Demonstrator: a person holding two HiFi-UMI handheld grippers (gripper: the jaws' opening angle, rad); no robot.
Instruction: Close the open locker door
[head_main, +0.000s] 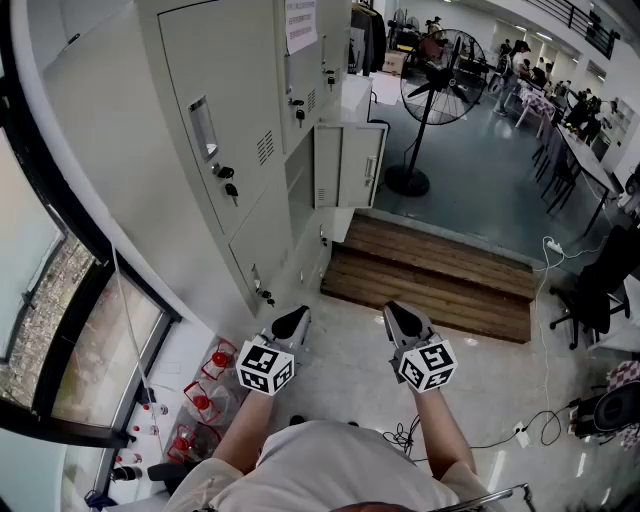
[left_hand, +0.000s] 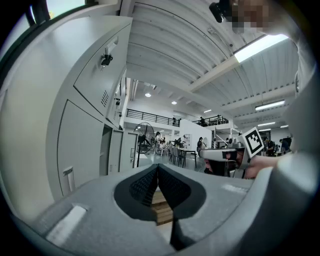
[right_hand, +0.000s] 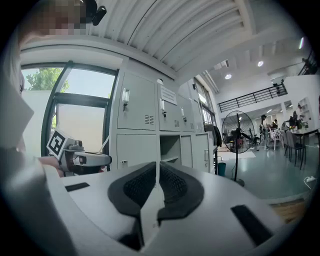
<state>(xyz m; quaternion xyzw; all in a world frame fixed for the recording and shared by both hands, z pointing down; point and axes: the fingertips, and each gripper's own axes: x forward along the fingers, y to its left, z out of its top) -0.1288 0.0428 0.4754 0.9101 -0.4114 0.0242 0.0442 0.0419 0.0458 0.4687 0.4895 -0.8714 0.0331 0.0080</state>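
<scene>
A row of grey lockers (head_main: 225, 130) runs along the left wall. One lower locker door (head_main: 362, 165) stands open, swung out over the floor near the far end of the row. The right gripper view shows the open compartment (right_hand: 170, 149) with that door (right_hand: 201, 152) beside it. Both grippers are held low in front of the person, well short of the door. My left gripper (head_main: 290, 322) is shut and empty, its pads meeting at the tip (left_hand: 158, 167). My right gripper (head_main: 405, 318) is also shut with nothing between its pads (right_hand: 158, 165).
Wooden steps (head_main: 430, 275) lie ahead, just below the open door. A standing fan (head_main: 440, 75) is beyond them. Red-capped bottles (head_main: 205, 400) sit by the window at the lower left. An office chair (head_main: 590, 290) and floor cables (head_main: 540, 420) are at the right.
</scene>
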